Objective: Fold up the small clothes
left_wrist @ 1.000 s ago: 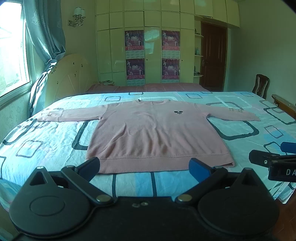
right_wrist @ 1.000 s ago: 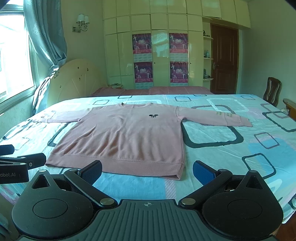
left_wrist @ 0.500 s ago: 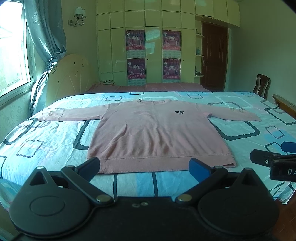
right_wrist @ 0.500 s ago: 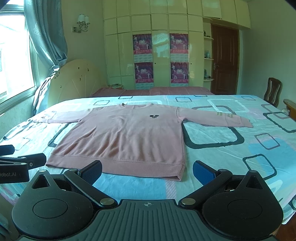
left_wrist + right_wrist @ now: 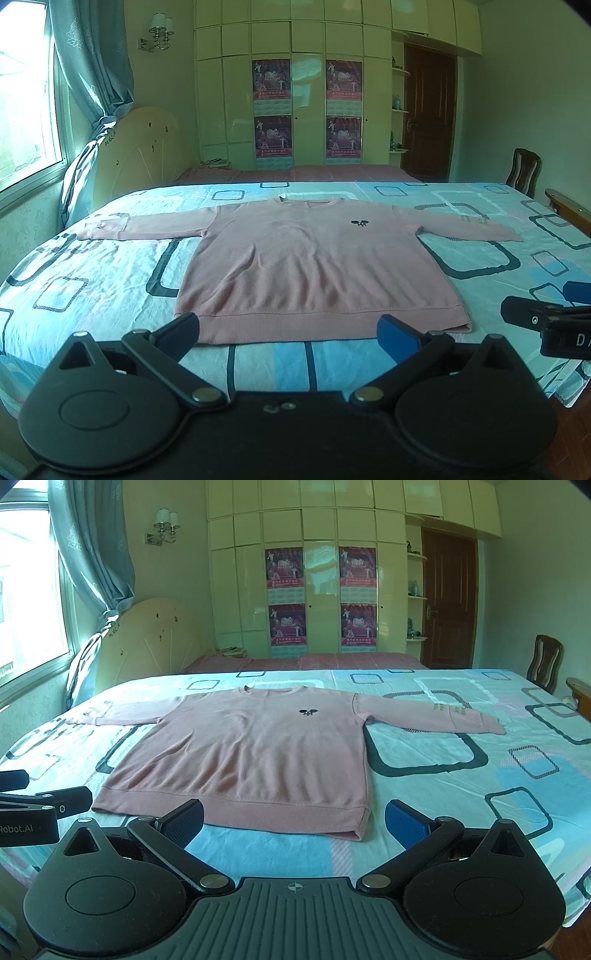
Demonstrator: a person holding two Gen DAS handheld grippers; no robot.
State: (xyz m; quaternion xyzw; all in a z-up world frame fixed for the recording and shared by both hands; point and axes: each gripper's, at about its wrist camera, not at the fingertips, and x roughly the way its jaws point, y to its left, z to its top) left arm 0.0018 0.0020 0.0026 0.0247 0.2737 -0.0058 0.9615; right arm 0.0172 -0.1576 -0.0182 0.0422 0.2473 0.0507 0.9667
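A pink long-sleeved sweater (image 5: 314, 266) lies flat and face up on the bed, sleeves spread to both sides, hem toward me; it also shows in the right wrist view (image 5: 255, 753). My left gripper (image 5: 291, 330) is open and empty, hovering just short of the hem. My right gripper (image 5: 295, 818) is open and empty, over the hem near its right corner. The right gripper shows at the right edge of the left wrist view (image 5: 546, 317). The left gripper shows at the left edge of the right wrist view (image 5: 40, 805).
The bed (image 5: 110, 280) has a light blue sheet with rounded-square patterns. A cream headboard (image 5: 136, 158) and curtained window stand at the left. A wardrobe with posters (image 5: 306, 110), a door and a wooden chair (image 5: 522, 173) are beyond the bed.
Both views have drifted very slightly; the sweater sits a touch to the right in frame. Both grippers stay open and the sweater has not moved.
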